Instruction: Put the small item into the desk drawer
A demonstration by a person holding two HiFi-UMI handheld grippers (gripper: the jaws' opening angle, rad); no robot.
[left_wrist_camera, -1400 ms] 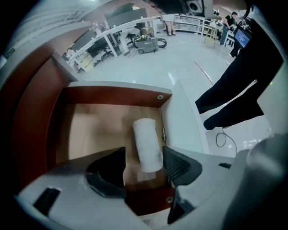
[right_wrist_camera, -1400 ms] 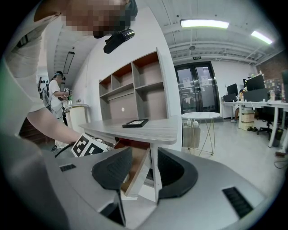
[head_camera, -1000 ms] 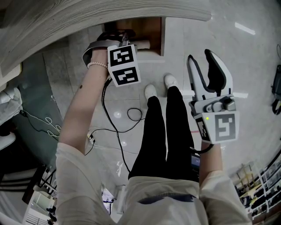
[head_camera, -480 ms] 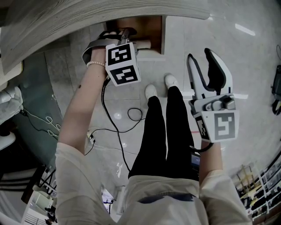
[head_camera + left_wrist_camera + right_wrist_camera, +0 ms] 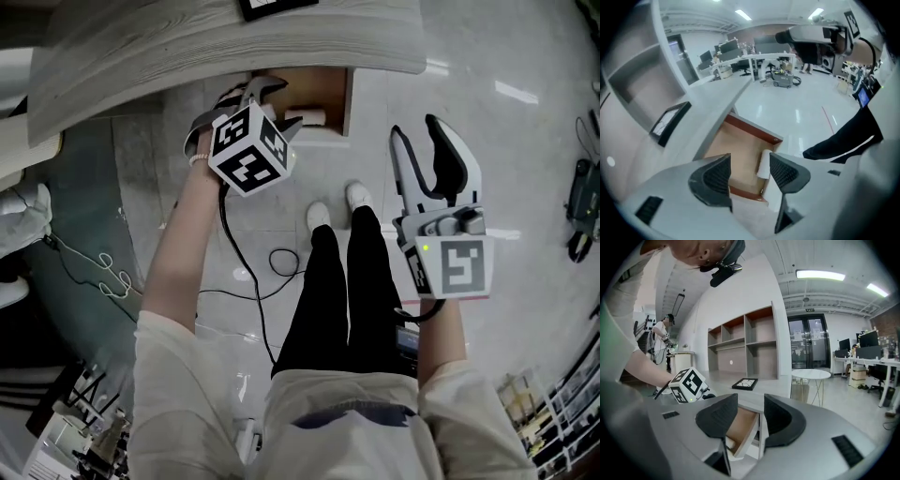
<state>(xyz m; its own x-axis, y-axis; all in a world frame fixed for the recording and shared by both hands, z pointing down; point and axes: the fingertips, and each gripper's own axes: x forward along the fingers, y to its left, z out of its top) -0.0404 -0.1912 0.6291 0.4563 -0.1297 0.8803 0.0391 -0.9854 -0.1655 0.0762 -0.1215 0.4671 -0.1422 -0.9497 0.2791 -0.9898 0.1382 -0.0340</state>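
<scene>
The desk drawer (image 5: 323, 86) stands pulled out under the grey desk top (image 5: 234, 42). Its wooden inside (image 5: 738, 154) shows in the left gripper view, and a small white roll (image 5: 764, 164) lies in it against the right wall. That roll (image 5: 307, 117) also shows in the head view. My left gripper (image 5: 750, 176) hovers just above the drawer's near edge, open, with nothing between its jaws. My right gripper (image 5: 427, 164) is held out over the floor to the right of the drawer, open and empty. In its own view the right gripper (image 5: 750, 417) looks toward the drawer (image 5: 740, 425).
A black flat frame (image 5: 670, 123) lies on the desk top left of the drawer. The person's legs (image 5: 347, 281) and shoes stand right in front of the drawer. Black cables (image 5: 258, 281) trail over the floor. Open shelves (image 5: 750, 348) rise behind the desk.
My left gripper has tilted, its marker cube turning, and stays at the drawer mouth. The head view has shifted, showing more desk top. The right gripper has hardly moved.
</scene>
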